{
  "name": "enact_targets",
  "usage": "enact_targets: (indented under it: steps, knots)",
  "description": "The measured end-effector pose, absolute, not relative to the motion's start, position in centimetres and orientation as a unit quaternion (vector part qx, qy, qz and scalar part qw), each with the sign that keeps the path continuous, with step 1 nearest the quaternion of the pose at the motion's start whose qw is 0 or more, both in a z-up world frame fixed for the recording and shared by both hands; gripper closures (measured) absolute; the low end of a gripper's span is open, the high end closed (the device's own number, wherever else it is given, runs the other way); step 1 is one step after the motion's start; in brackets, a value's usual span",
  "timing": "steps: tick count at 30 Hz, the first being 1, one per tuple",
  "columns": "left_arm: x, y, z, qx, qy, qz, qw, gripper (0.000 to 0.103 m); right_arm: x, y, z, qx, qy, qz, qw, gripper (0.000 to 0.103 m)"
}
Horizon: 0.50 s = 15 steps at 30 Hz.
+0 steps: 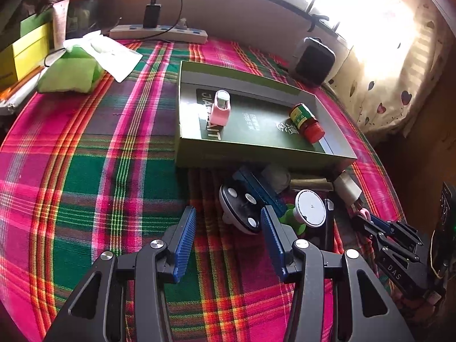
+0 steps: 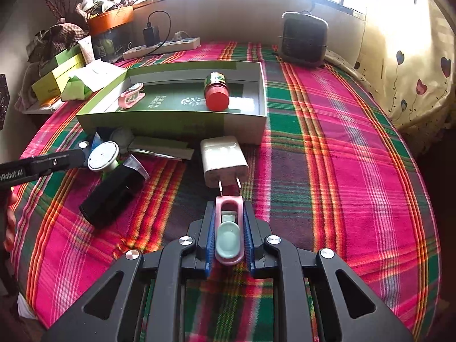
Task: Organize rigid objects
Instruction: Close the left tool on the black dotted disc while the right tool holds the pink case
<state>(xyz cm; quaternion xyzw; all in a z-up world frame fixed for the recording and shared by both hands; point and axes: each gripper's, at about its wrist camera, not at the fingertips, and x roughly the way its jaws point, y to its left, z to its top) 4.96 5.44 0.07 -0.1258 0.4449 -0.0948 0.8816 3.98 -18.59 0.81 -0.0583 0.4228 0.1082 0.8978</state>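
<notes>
Right gripper (image 2: 228,236): clenched on a pink clip (image 2: 228,229) with a pale green inner tab, blue pads pressed to both of its sides, low over the plaid cloth (image 2: 342,171). Just ahead of the clip's tip: a white charger plug (image 2: 223,158), prongs toward the clip, nearly touching it.

Left gripper (image 1: 226,228): released, jaws apart with only cloth between them, nothing grasped. Just beyond its fingertips: a cluster of loose items, among them a round black-and-white piece (image 1: 242,208) with metal studs, a white disc (image 1: 310,206) on a green stem, a black block (image 2: 112,196) and a flat green card (image 2: 161,146). All of these outside the box, on the cloth close against its near wall.

Green box (image 1: 256,161): open, shallow, mid-table. Inside: a second pink clip (image 1: 219,108) toward its left end, and a bottle (image 1: 306,122) with a red cap and green label lying on its side toward the right end.

Along the far edge: a white power strip (image 1: 159,32) with a black adapter plugged in, a green tissue pack (image 1: 71,71), a small dark heater (image 2: 305,38).
</notes>
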Motion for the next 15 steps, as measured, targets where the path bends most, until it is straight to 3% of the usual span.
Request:
enact_targets:
  steps: [10, 15]
  knots:
    - [6.0, 5.4, 0.0, -0.124, 0.441, -0.077, 0.886, 0.057, 3.4, -20.5, 0.9, -0.048, 0.419, 0.099, 0.901, 0.085]
    - [6.1, 5.8, -0.1, -0.122, 0.441, -0.065, 0.887, 0.062, 3.3, -20.8, 0.8, -0.044, 0.418, 0.1, 0.902, 0.085]
